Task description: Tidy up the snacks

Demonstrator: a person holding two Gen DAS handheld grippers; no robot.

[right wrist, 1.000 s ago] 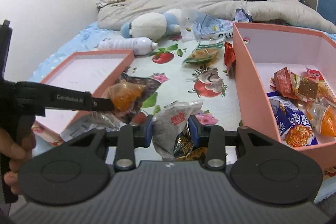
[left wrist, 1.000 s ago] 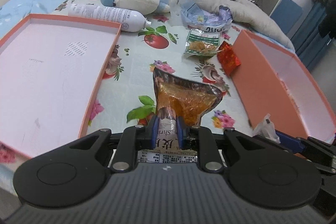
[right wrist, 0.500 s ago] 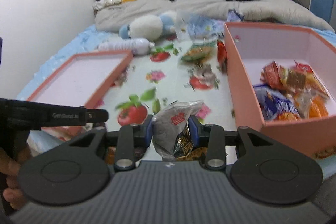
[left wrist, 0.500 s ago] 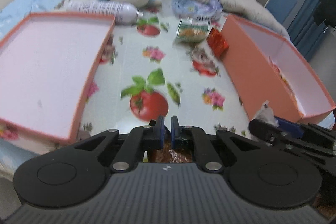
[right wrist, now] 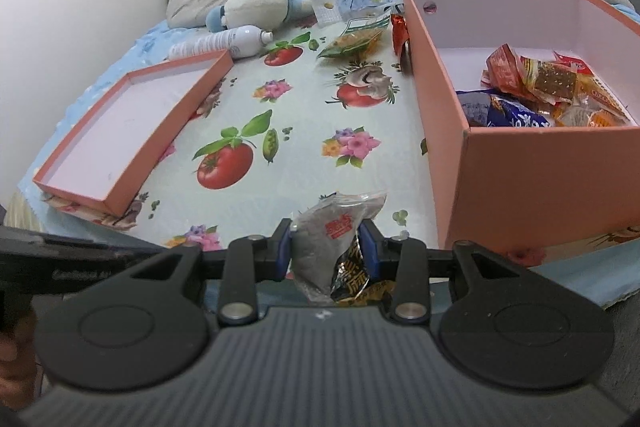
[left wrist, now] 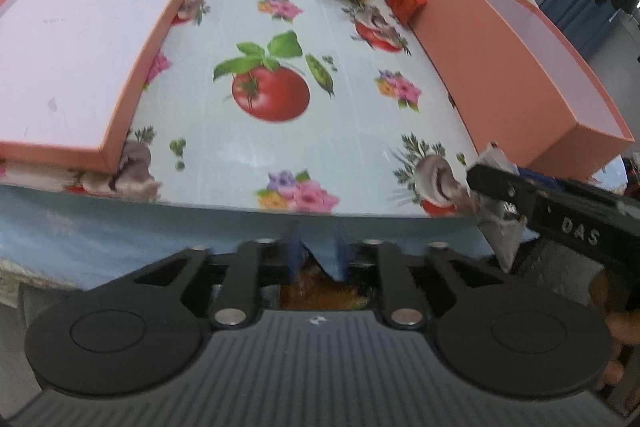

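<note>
Empty lid tray (right wrist: 120, 131) far left. L gripper (left wrist: 316, 259) jaws narrow, orange snack (left wrist: 324, 291) just behind tips; grip can't tell. R gripper (right wrist: 326, 255) clamps grey snack pack (right wrist: 336, 251) at cloth edge. Step: carry. Next: lift over wall into box (right wrist: 532, 179) w/ snacks, far right.

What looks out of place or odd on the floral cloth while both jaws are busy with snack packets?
A white spray bottle lies on its side beside the shallow pink lid, and a plush toy sits behind it; neither is a snack. A green packet and a red packet lie outside the deep pink box.
</note>
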